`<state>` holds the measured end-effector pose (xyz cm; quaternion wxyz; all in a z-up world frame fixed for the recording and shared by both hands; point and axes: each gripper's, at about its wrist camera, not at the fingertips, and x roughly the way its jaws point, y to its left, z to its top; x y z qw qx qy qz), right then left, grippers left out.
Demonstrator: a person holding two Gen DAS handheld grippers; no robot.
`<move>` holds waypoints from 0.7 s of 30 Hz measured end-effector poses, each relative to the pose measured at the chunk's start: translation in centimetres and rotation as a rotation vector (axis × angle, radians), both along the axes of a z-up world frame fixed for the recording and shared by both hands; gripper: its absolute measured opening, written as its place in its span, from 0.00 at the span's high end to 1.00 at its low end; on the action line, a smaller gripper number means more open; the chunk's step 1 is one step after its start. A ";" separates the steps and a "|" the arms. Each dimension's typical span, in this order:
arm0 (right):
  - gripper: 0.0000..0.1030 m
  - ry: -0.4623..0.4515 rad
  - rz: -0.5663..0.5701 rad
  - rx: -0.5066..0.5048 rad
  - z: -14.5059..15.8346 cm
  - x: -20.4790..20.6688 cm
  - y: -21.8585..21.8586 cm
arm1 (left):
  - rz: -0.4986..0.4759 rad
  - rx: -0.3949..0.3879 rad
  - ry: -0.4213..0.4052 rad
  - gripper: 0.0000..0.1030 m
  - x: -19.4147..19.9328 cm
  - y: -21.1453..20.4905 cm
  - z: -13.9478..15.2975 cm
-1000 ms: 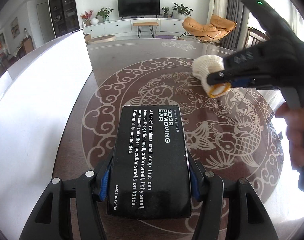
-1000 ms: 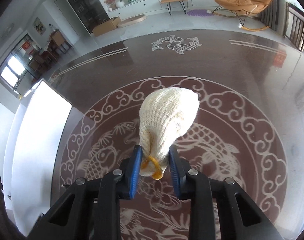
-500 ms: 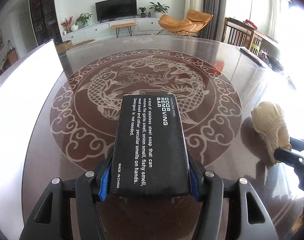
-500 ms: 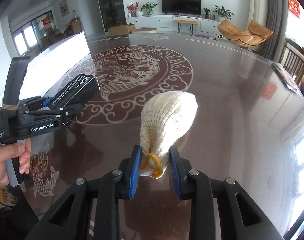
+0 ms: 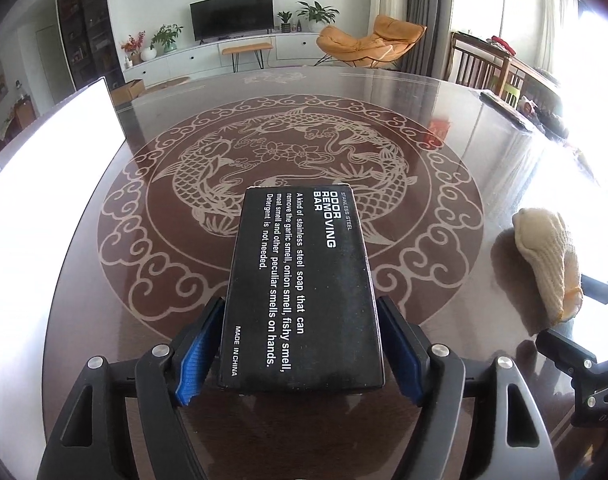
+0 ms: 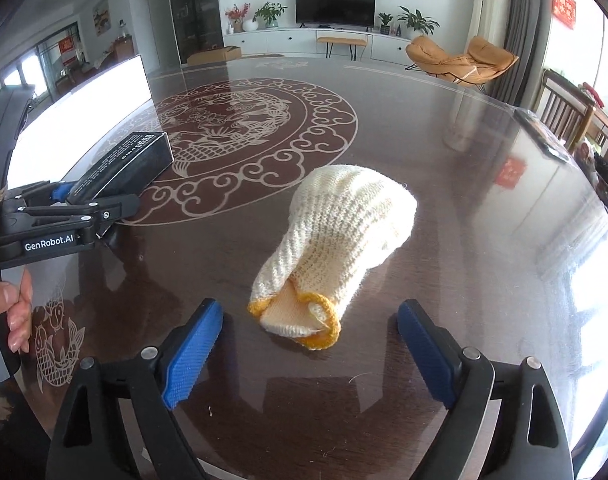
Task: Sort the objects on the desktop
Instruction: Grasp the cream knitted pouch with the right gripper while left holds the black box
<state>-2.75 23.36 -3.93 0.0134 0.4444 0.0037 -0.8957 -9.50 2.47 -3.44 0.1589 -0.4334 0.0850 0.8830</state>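
Observation:
A black box printed "ODOR REMOVING BAR" lies on the dark table between the fingers of my left gripper. The jaws stand spread, with a small gap on each side of the box. The box also shows in the right wrist view. A rolled cream knit glove with a yellow cuff lies on the table just ahead of my right gripper, which is wide open and empty. The glove shows at the right in the left wrist view.
The round dark table has a pale carp medallion in its middle. A bright white panel runs along the table's left side. Dark items lie at the far right edge. A hand holds the left gripper's handle.
My right gripper has opened and let go of the glove, which now lies on the table. My left gripper's jaws have spread and the box rests on the table.

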 end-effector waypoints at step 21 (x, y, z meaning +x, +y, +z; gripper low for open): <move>0.00 -0.088 -0.023 -0.124 0.5 -0.9 1.6 | -0.134 -0.037 -0.113 0.00 -0.7 -0.2 -0.5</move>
